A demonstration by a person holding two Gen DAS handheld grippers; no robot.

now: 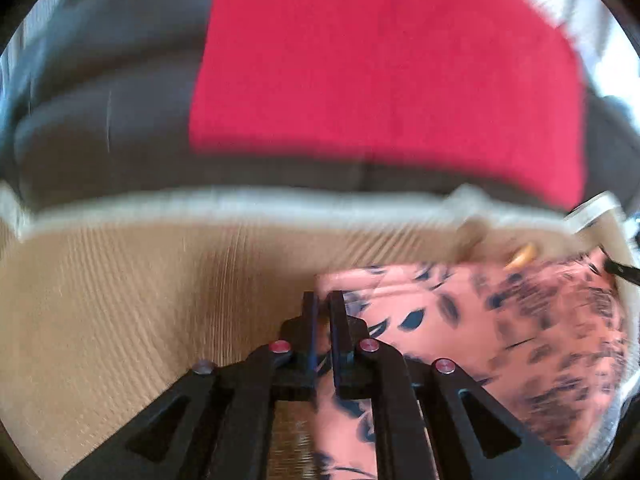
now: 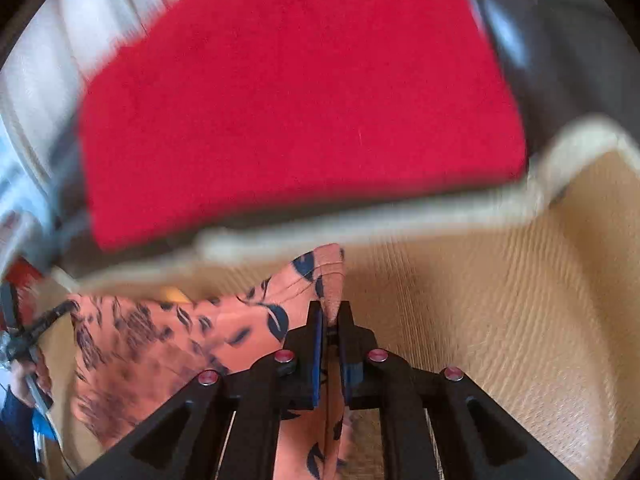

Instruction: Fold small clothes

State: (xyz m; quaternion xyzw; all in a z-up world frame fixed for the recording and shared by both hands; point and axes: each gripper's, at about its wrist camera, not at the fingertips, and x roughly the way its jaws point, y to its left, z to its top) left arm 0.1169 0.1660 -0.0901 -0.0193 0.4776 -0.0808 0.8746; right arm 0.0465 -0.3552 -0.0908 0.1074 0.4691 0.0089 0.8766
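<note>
A small salmon-pink garment with dark blue leaf print (image 1: 480, 320) hangs stretched between my two grippers above a tan ribbed surface (image 1: 140, 300). My left gripper (image 1: 324, 300) is shut on its left edge. In the right wrist view the same garment (image 2: 180, 340) spreads to the left, and my right gripper (image 2: 330, 312) is shut on its right edge, with a corner of cloth sticking up between the fingers (image 2: 318, 332). The left gripper (image 2: 28, 336) shows at the far left of that view. Both views are blurred by motion.
The tan ribbed surface (image 2: 500, 300) has a pale fluffy border (image 1: 240, 200). Behind it lies a red cushion (image 1: 380, 80) on a dark grey sofa (image 1: 100, 100). A white sheet or curtain (image 2: 80, 20) is at the upper left of the right wrist view.
</note>
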